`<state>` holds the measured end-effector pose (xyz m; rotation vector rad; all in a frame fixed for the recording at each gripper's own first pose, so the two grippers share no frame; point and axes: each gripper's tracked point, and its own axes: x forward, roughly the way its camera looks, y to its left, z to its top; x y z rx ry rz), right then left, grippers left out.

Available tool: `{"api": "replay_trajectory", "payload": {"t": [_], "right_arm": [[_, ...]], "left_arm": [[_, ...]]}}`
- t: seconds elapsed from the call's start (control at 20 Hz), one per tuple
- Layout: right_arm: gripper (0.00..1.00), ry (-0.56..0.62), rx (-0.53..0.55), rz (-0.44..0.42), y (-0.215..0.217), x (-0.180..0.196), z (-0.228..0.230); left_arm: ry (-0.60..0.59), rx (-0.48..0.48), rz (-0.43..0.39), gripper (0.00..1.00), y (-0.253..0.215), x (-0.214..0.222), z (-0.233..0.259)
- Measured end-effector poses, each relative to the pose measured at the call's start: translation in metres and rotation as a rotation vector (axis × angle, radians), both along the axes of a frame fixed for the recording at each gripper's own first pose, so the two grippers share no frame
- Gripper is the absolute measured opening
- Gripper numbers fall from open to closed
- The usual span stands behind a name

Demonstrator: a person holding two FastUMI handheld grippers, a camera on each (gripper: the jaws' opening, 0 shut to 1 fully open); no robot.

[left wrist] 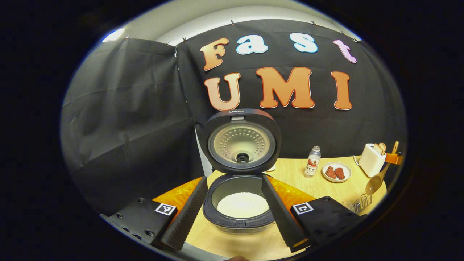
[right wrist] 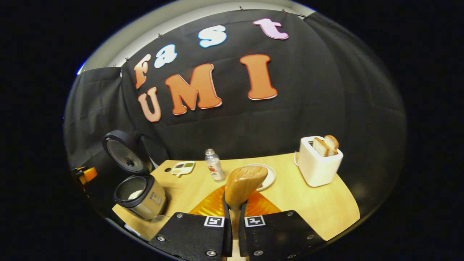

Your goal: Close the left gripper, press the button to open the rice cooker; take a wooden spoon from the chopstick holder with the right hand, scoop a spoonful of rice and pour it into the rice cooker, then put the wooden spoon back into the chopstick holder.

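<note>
The rice cooker [left wrist: 242,217] stands open on the wooden table, its lid [left wrist: 241,141] raised upright and white rice [left wrist: 242,204] inside the pot. My left gripper [left wrist: 233,180] is open, one finger on each side of the pot in this view, touching nothing. My right gripper [right wrist: 235,203] is shut on the handle of the wooden spoon [right wrist: 244,185], whose bowl points forward above the table. In the left gripper view the wooden spoon [left wrist: 375,183] hangs bowl down just above the wire chopstick holder [left wrist: 359,203]. The cooker [right wrist: 139,194] sits at the left of the right gripper view.
A small bottle [left wrist: 312,162], a plate with red food [left wrist: 336,172] and a white toaster [left wrist: 372,158] with bread line the table's back. A small sauce dish [right wrist: 183,167] lies near the cooker. Black cloth walls close the back and both sides.
</note>
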<state>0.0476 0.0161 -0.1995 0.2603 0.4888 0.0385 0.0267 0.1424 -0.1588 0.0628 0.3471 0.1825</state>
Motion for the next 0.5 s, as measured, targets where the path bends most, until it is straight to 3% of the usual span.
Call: {"api": "replay_trajectory", "payload": {"t": [0.4,0.5], "right_arm": [[0.06,0.115,0.048,-0.058,-0.007,-0.022,-0.072],[0.08,0.158,0.06,-0.071,-0.004,-0.025,-0.092]], "left_arm": [[-0.011,-0.018,0.014,1.0,-0.015,-0.004,0.01],[-0.021,-0.022,0.026,0.96,-0.013,-0.004,0.014]]}}
